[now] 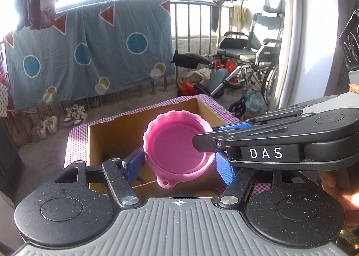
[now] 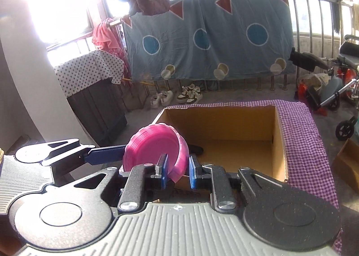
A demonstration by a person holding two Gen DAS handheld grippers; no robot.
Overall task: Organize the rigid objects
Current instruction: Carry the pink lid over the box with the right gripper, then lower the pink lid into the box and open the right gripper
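A pink ribbed plastic bowl [image 1: 177, 146] with a small tab handle hangs tilted over an open cardboard box [image 1: 105, 134]. My right gripper [image 2: 177, 171] is shut on the bowl's rim [image 2: 154, 148], one finger inside and one outside. In the left wrist view it reaches in from the right [image 1: 204, 137]. My left gripper [image 1: 179, 167] is open around the bowl, with a blue pad on each side. I cannot tell whether the left pad touches the bowl. The left gripper shows at the left in the right wrist view [image 2: 107, 155].
The box [image 2: 278, 134] stands on a surface covered with purple checked cloth [image 2: 300, 139]. A smaller cardboard box [image 2: 347, 161] sits at the right on the floor. A wheelchair [image 1: 253, 58], shoes [image 2: 188, 94] and a railing hung with a blue sheet [image 2: 208, 40] lie beyond.
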